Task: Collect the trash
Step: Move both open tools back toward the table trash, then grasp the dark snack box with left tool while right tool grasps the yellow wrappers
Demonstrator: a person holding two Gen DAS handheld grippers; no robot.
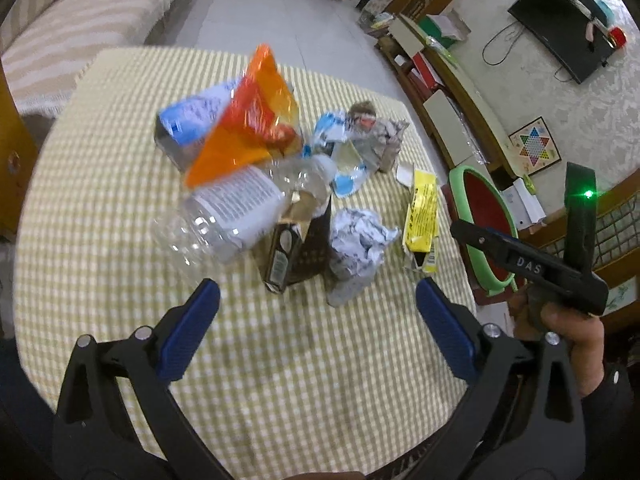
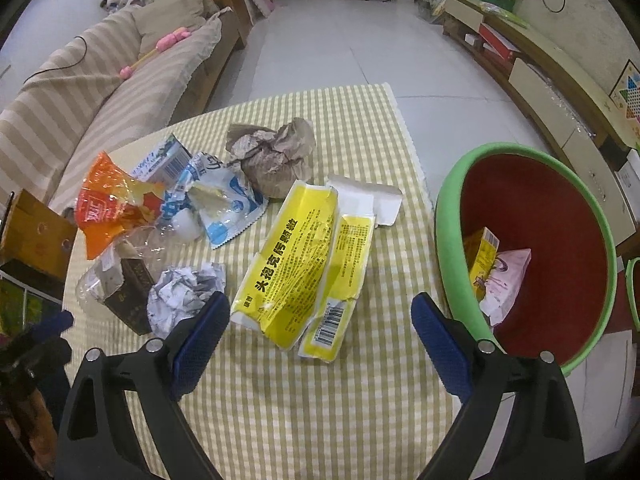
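Both claws spread wide, empty, over the checked counter: right claw just short of the flattened yellow carton, left claw just short of the crumpled paper ball, bin at right, brown paper wad beyond.

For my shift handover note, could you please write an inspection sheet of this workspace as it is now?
Surface: table with checked cloth, bare near the grippers.
Job's things: yellow flattened box, crumpled white paper, brown paper ball, orange wrapper, clear bottle, blue-white pouch, dark carton all on the table; green-rimmed bin beside it already holds a few pieces.
Clutter: nothing seen apart from the trash.
Grippers: left gripper and right gripper open, empty.
Cables: black cord on sofa.
Surroundings: sofa, low cabinet, tiled floor.
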